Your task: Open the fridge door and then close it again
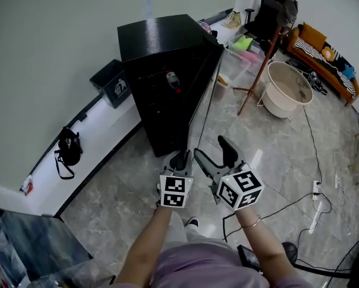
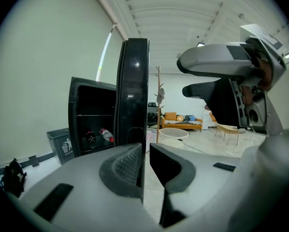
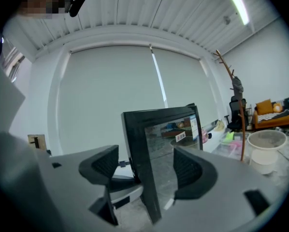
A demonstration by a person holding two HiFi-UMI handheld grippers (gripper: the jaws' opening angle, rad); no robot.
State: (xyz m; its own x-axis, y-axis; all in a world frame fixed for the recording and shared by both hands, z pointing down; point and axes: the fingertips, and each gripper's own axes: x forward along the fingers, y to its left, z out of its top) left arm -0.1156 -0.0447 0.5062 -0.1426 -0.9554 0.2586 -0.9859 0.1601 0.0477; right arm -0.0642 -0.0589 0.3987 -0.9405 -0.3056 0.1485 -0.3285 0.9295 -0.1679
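the lower end of the door [image 2: 133, 95] is hidden behind the left hand-held gripper [image 2: 143, 166]; whether the jaws pinch it is unclear. the fridge [image 1: 158, 41] inside is mostly dark, with perhaps two bottles [image 2: 106, 135]. in the right gripper view the label [image 3: 180, 136] is too small to read.

bright ceiling light, fisheye edges, soft close-range blur.

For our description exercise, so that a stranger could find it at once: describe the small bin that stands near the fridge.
Start at the black fridge, which stands against the pale wall with its door open. In the head view, a dark grey bin stands just to the fridge's left along the same wall. Unlike the floppy black bag further along, the bin is boxy and has a white litter symbol on its front.
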